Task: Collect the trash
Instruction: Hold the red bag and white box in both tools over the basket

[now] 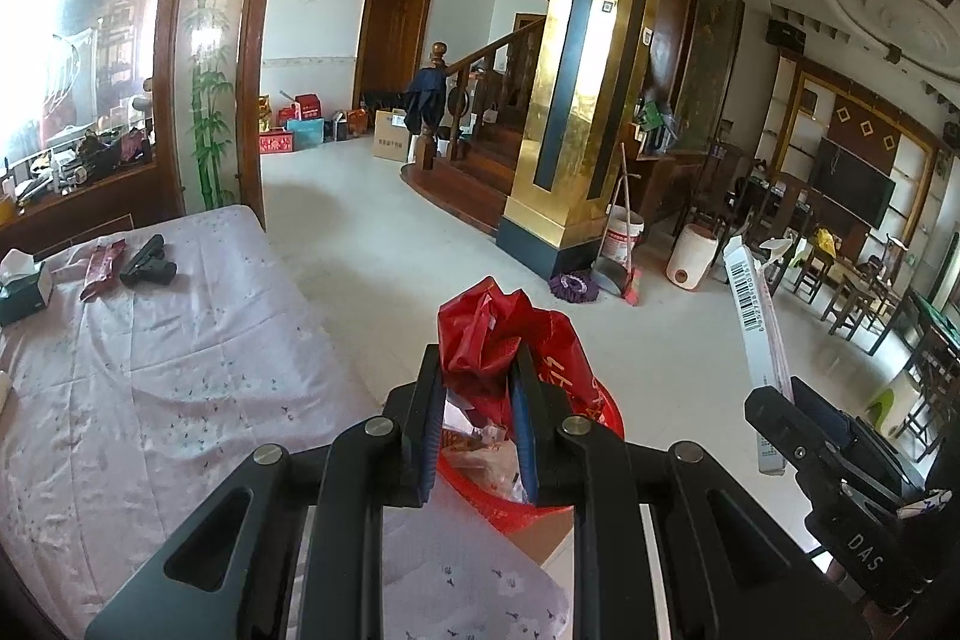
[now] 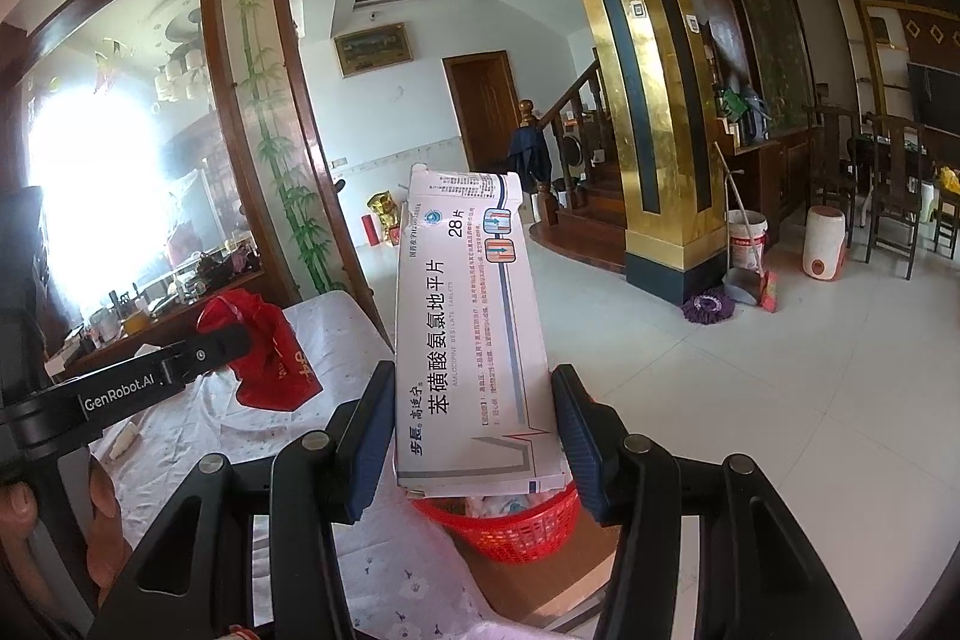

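My left gripper [image 1: 477,370] is shut on a crumpled red plastic bag [image 1: 492,328] and holds it above a red plastic basket [image 1: 606,415] that has trash in it. The bag also shows in the right wrist view [image 2: 264,346]. My right gripper [image 2: 474,394] is shut on a flattened white medicine box [image 2: 474,328], upright, just above the same basket [image 2: 516,526]. In the left wrist view the box [image 1: 750,316] stands up at the right, held by the right gripper [image 1: 792,400].
A table with a pale floral cloth [image 1: 150,370] holds a tissue box [image 1: 24,286], a dark red wrapper [image 1: 102,268] and a black toy pistol [image 1: 147,262]. The basket rests on a cardboard box [image 2: 540,580]. Beyond lie a tiled floor, a gold pillar [image 1: 576,100], stairs, a bucket and a broom.
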